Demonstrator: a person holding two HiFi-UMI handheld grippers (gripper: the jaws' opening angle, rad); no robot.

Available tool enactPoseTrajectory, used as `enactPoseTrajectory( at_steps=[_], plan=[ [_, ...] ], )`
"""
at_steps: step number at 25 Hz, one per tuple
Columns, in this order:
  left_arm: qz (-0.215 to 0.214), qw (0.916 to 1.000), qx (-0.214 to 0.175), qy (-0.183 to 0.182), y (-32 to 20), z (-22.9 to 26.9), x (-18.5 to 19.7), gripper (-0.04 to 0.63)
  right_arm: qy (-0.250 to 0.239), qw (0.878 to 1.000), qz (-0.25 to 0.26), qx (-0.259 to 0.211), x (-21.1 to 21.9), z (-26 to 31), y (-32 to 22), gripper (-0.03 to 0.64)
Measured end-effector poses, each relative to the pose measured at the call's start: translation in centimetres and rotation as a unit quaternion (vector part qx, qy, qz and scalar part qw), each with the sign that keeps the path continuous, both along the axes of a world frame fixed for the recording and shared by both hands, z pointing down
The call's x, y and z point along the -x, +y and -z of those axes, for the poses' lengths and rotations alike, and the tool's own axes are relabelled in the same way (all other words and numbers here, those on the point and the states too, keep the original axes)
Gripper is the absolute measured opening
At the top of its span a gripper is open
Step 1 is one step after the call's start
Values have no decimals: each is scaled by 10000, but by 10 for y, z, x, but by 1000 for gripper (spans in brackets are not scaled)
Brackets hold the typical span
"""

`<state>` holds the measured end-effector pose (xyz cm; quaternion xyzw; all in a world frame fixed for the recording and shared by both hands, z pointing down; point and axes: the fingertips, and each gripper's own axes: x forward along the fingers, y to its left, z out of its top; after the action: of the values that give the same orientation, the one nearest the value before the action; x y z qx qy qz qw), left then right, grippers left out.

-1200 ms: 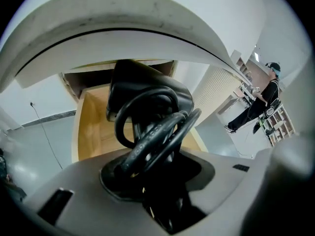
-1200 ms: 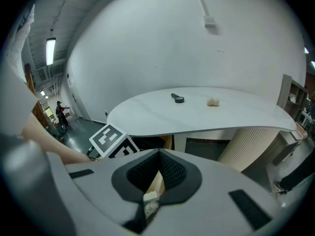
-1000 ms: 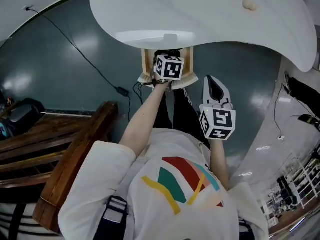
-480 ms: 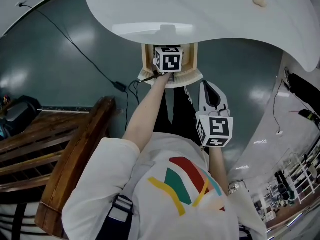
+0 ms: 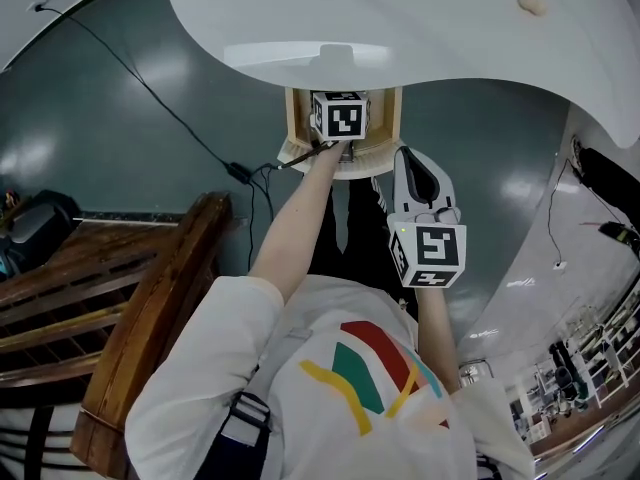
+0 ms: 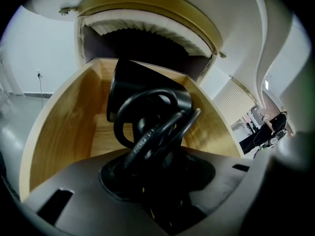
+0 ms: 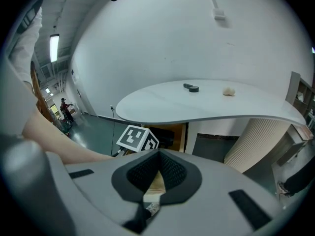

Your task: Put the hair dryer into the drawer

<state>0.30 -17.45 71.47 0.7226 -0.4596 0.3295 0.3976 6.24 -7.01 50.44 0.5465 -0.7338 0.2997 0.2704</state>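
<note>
The black hair dryer, its cord coiled in loops over it, hangs nose-first over the open wooden drawer. My left gripper is shut on it at the handle end. In the head view the left gripper is right over the drawer under the table. My right gripper hovers to the right of the drawer front, its jaws together with nothing in them. In the right gripper view the right gripper points at the drawer.
The white tabletop overhangs the drawer, with a small beige lump and a dark object on it. A ribbed pedestal stands at right. A black cable runs over the floor; a wooden bench is at left.
My left gripper has sunk with the hair dryer lower over the drawer and rolled a little. My right gripper has drifted a little closer to the drawer front.
</note>
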Motion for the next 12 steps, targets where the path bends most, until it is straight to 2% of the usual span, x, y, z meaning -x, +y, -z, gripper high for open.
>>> enactPoseTrajectory(
  at_steps=[12],
  plan=[
    [66,9999,29,81,-6,-19,-3,175,-14,9999,-4,101,-2,-14,5,9]
  ],
)
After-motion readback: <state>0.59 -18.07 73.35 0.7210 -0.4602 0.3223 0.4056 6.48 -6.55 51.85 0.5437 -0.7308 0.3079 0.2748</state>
